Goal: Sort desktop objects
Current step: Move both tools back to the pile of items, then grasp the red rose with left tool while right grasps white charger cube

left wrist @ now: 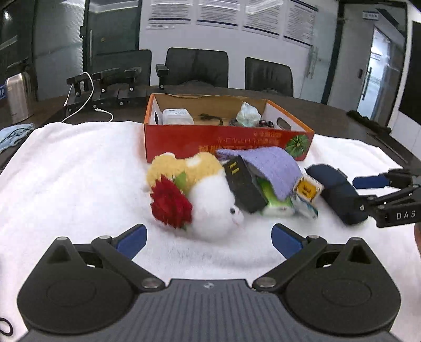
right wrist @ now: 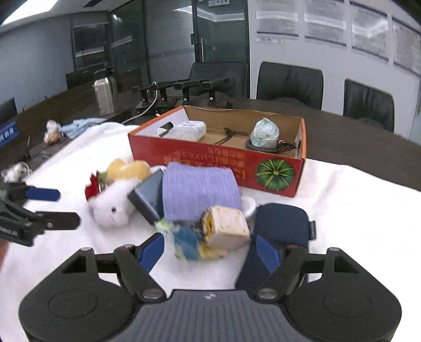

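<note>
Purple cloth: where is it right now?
The purple cloth lies on the white towel in front of the red box, draped over the pile between the plush toy and the navy pouch.

Bright, even light; motion blur, fisheye warp

Background, off the white towel (left wrist: 79,163): steel flask (left wrist: 18,97) upright on dark table (left wrist: 329,115), far left. Row of black camera stands (left wrist: 105,86) behind, white cable (left wrist: 86,105) trailing from them. Three black chairs (left wrist: 196,67) along far edge. Posters (left wrist: 218,11) on wall; glass door (left wrist: 379,68) at right.
</note>
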